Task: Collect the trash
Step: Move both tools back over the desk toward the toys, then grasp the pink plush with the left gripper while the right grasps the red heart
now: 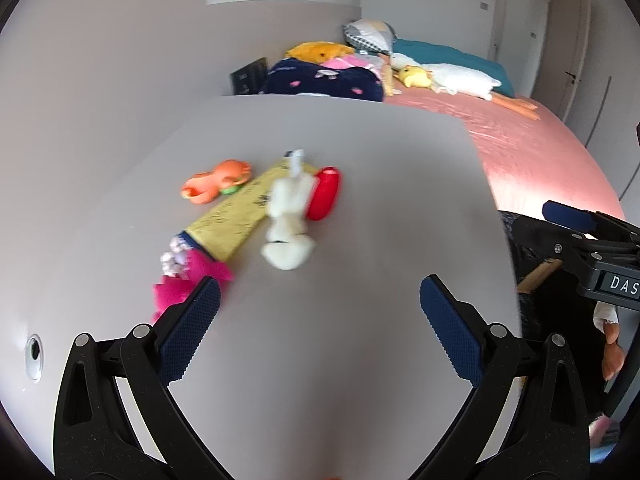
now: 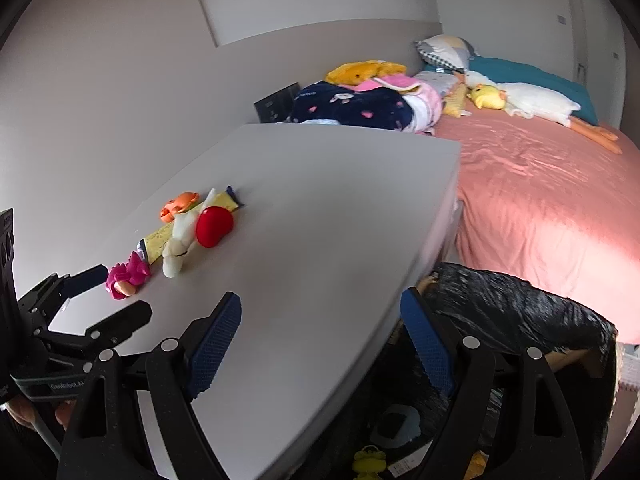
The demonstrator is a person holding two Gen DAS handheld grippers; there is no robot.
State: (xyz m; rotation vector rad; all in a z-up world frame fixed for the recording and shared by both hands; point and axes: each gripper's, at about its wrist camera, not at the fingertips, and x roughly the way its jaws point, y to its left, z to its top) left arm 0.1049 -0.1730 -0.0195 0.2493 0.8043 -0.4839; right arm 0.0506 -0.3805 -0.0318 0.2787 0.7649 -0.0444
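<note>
Both hand-held grippers, left & right, gape empty over table w/ toys.

A pale grey tabletop carries a small cluster of things toward its left edge, the rest of its surface bare. Farthest back lies an orange crab toy, just beside a long yellow wrapper that runs toward the near edge. A white plush toy lies along the wrapper's right side, with a red heart-shaped object touching it. Nearest, at the wrapper's end, sits a pink toy. A round grommet hole marks the near-left corner.
</note>
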